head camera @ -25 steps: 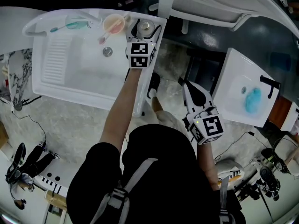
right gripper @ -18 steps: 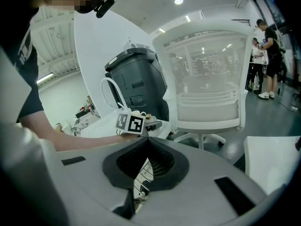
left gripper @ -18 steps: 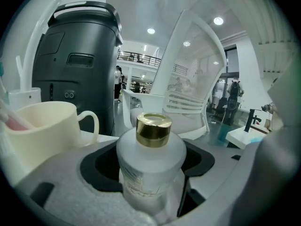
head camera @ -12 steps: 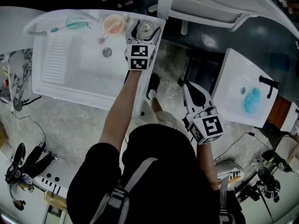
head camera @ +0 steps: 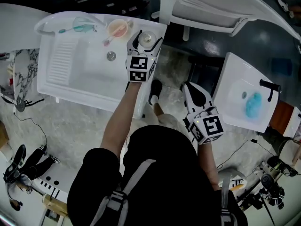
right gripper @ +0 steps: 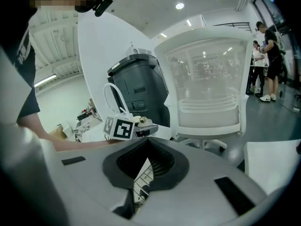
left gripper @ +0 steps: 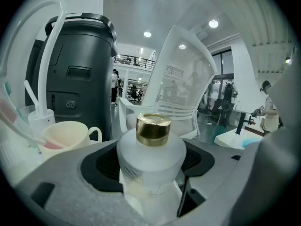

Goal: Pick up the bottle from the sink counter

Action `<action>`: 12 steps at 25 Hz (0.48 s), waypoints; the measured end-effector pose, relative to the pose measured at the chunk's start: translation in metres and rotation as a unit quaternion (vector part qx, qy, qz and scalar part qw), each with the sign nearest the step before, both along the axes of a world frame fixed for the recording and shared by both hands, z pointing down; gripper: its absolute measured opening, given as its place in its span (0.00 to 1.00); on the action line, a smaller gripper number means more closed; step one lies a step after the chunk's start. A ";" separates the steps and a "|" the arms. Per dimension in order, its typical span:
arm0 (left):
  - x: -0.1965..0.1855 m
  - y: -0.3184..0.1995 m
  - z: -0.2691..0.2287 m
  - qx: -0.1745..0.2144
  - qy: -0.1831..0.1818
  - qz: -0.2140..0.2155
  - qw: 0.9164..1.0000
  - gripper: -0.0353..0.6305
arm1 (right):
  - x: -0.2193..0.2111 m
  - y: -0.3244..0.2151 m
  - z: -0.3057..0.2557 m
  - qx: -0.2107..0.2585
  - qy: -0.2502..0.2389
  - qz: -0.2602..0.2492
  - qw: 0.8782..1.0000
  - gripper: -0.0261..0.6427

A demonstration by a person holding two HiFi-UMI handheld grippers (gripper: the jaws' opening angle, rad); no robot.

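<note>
A frosted white bottle (head camera: 146,36) with a gold cap (left gripper: 153,128) stands at the back right corner of the white sink counter (head camera: 56,86). My left gripper (head camera: 145,40) reaches over the basin and its two jaws close against the bottle's sides. In the left gripper view the bottle (left gripper: 150,154) fills the gap between the jaws. My right gripper (head camera: 188,87) hangs over the floor to the right of the counter, jaws together and nothing in them; in the right gripper view (right gripper: 149,147) only a thin slit shows.
A cream cup (head camera: 117,28) with a toothbrush and a teal item (head camera: 80,26) sit along the counter's back edge; the drain (head camera: 111,56) lies in the basin. A white chair (head camera: 211,4) stands behind. A second basin (head camera: 251,102) with a black tap is at right. A black bin (left gripper: 80,74) is behind the cup.
The left gripper and the bottle have shifted slightly toward me relative to the cup and drain. The right gripper has stayed in place.
</note>
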State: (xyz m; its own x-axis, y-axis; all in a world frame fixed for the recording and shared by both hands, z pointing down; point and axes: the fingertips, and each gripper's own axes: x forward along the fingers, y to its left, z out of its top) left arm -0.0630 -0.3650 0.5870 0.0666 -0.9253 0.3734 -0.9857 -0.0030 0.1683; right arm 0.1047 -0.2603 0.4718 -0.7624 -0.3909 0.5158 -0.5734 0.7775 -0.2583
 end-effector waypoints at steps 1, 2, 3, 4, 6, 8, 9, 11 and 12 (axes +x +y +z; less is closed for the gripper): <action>0.002 0.002 -0.004 0.001 -0.001 0.001 1.000 0.56 | 0.001 0.000 -0.002 0.002 -0.002 -0.001 1.000 0.04; 0.003 0.005 -0.009 0.002 0.000 0.001 1.000 0.56 | 0.001 0.001 -0.004 0.003 -0.005 -0.002 1.000 0.04; 0.005 0.007 -0.013 0.003 0.001 0.002 1.000 0.56 | 0.002 0.001 -0.006 0.005 -0.007 -0.003 1.000 0.04; 0.006 0.010 -0.016 0.004 0.001 0.002 1.000 0.56 | 0.002 0.002 -0.008 0.005 -0.009 -0.004 1.000 0.04; 0.009 0.016 -0.024 0.005 0.000 0.004 1.000 0.56 | 0.003 0.004 -0.010 0.008 -0.014 -0.007 1.000 0.04; 0.012 0.023 -0.033 0.009 -0.002 0.004 1.000 0.56 | 0.003 0.005 -0.013 0.010 -0.019 -0.012 1.000 0.04; 0.014 0.026 -0.037 0.010 -0.001 0.003 1.000 0.56 | 0.004 0.006 -0.013 0.010 -0.022 -0.014 1.000 0.04; 0.018 0.034 -0.047 0.013 0.003 0.001 1.000 0.56 | 0.004 0.007 -0.014 0.009 -0.028 -0.018 0.999 0.04; 0.020 0.039 -0.052 0.015 0.004 0.001 1.000 0.56 | 0.005 0.007 -0.013 0.009 -0.031 -0.020 0.999 0.04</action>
